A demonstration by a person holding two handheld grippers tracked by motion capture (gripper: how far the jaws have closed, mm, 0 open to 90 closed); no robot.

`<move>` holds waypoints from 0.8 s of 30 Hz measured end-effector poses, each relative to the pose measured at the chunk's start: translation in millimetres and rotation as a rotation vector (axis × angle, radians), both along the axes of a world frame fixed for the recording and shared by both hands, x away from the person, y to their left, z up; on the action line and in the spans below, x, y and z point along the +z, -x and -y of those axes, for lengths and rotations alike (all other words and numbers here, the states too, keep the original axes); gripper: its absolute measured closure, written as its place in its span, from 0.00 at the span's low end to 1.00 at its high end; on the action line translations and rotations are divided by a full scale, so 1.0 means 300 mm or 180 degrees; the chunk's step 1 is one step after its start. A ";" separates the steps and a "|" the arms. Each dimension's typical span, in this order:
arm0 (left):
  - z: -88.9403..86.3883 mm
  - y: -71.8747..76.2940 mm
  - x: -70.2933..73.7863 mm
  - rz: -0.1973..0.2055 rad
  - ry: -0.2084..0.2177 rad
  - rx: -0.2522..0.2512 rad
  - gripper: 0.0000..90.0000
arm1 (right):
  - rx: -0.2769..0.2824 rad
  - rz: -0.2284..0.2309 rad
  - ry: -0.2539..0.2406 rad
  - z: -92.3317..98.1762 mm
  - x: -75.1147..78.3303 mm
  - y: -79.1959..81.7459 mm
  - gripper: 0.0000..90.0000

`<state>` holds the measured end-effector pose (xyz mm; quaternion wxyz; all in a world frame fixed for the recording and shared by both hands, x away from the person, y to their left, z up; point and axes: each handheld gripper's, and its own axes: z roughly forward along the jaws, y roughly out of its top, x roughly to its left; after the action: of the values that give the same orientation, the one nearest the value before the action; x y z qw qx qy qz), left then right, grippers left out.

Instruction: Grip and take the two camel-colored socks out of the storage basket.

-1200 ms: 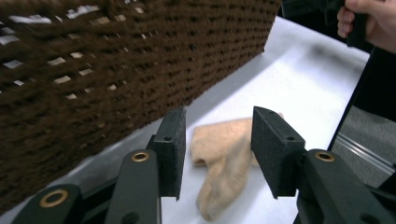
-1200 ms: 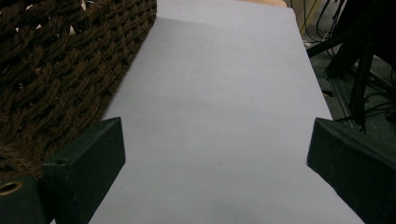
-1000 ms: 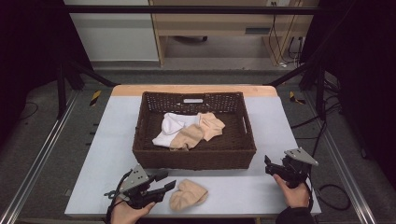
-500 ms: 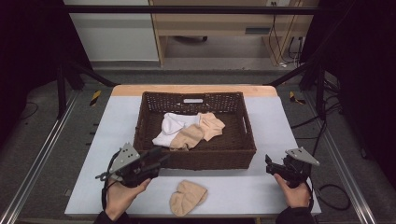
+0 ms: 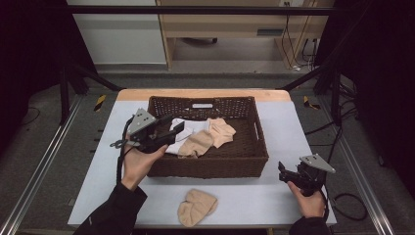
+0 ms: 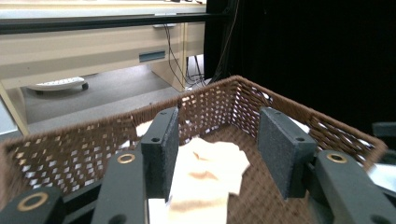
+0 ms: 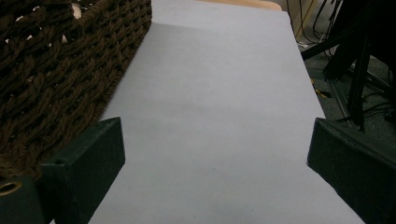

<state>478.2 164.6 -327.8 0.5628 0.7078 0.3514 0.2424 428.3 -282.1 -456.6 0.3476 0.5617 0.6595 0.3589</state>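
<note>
socks (image 5: 199, 138) in basket (image 5: 254, 147) | left gripper (image 5: 172, 133) above them, released, jaws just widened | right gripper (image 5: 284, 172) released

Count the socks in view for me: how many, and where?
4: white sock and two beige socks in the basket; one beige pair on the table. More may be hidden.

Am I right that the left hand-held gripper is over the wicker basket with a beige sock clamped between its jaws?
Not quite. The left hand-held gripper is over the wicker basket, but its jaws stand open with nothing clamped; the left gripper view shows the beige socks lying on the basket floor beyond them.
</note>
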 end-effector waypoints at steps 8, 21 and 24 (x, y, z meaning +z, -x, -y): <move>0.084 -0.160 -0.060 -0.0081 -0.0257 0.0088 0.52 | -0.0015 -0.0003 -0.0003 0.002 0.000 0.000 0.05; 0.113 -0.307 -0.196 -0.0504 -0.0491 0.0186 0.54 | 0.0004 -0.0024 0.0021 -0.002 -0.004 -0.004 0.05; 0.127 -0.320 -0.226 -0.0636 -0.0660 0.0120 0.56 | 0.0008 -0.0026 0.0021 -0.002 -0.004 -0.005 0.05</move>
<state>574.2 126.7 -395.6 0.4443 0.7760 0.3920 0.2163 429.9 -281.6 -457.9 0.3463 0.5612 0.6628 0.3548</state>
